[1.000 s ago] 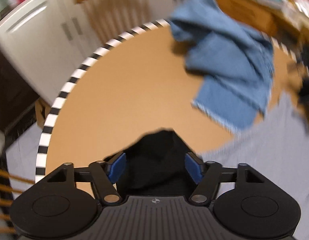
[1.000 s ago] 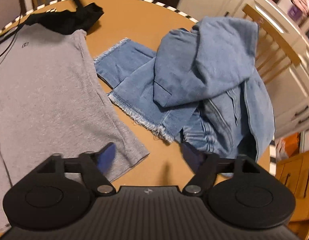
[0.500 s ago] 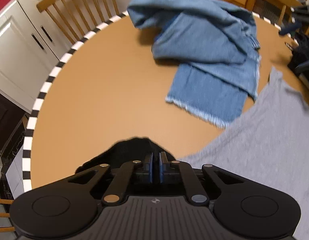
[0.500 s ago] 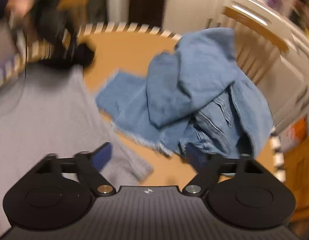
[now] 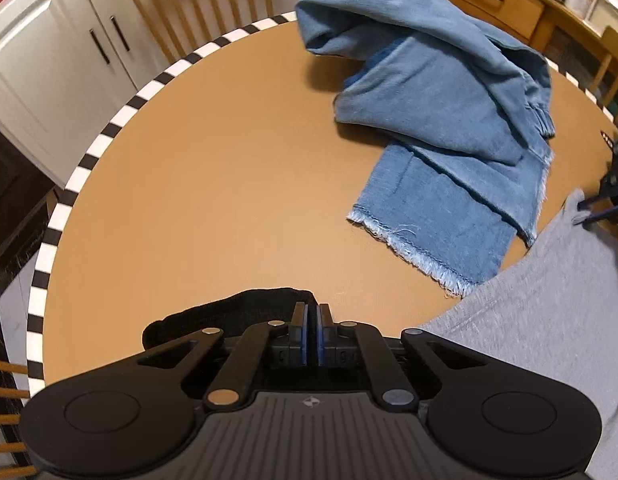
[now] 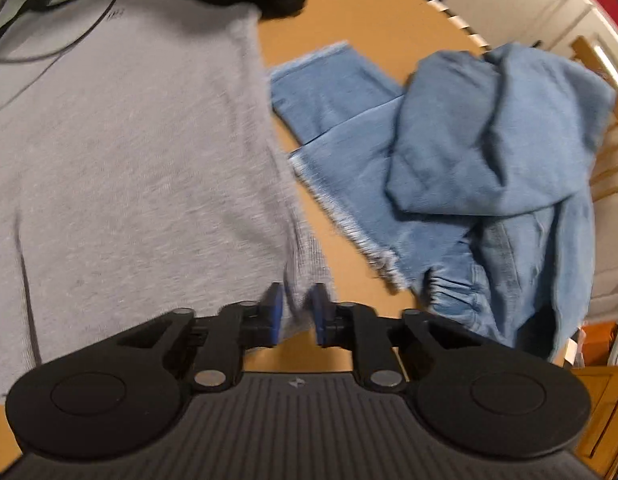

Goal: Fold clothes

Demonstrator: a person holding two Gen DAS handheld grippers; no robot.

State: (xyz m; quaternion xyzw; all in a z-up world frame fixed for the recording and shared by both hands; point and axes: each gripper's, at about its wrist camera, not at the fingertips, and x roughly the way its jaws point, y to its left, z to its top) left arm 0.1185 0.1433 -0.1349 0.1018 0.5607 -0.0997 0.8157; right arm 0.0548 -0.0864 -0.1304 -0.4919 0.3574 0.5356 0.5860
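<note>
The right wrist view alone shows the right hand-held gripper [image 6: 296,312] closing on the corner of the grey shirt [image 6: 129,152] spread on the surface [image 5: 209,184]; the left view shows the left hand-held gripper [image 5: 312,334] fully closed over black cloth [image 5: 237,312], jeans [image 5: 449,120] beyond

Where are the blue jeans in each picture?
Left wrist view: the blue jeans lie upper right on the round table, their frayed hem nearest the camera, beside the grey shirt.
Right wrist view: the blue jeans are heaped on the right, frayed hem pointing left towards the grey shirt.
Shared landmark: the table's black-and-white striped edge.
</note>
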